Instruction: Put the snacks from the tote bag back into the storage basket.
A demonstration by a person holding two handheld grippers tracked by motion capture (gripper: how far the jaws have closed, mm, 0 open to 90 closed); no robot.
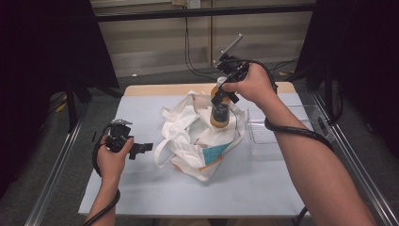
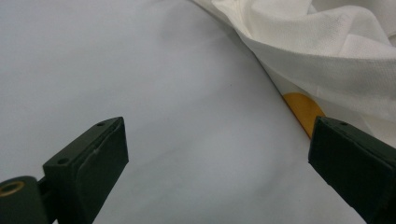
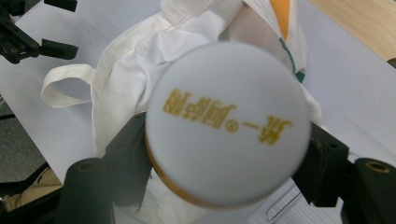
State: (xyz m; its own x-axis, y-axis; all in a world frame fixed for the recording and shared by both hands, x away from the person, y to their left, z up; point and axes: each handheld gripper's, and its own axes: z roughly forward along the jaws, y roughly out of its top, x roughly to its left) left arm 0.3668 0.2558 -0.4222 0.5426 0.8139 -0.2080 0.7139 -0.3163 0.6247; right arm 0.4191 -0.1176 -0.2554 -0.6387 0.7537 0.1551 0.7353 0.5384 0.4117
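bottle held upright above the tote bag

a drink bottle with a white cap and an orange band is gripped near its top by the right gripper, whose jaws are closed against both sides of the neck just under the cap, as seen in the right gripper view. the bottle is kept upright, its lower part set in or just above the mouth of the white canvas tote bag; whether its base touches the cloth cannot be told. yellow characters are printed on the cap.

the tote bag is spread crumpled on the pale blue table cover, with one loop handle laid out on the side toward the left gripper. teal and orange print is seen on the bag's near face.

the left gripper is held low, just beside the bag's handle and apart from it. its jaws are spread wide and nothing is held between them; bare table cover is seen between them in the left gripper view, with the bag's edge near one jaw.

a clear plastic bin is set just beside the bag, on the side away from the left gripper.
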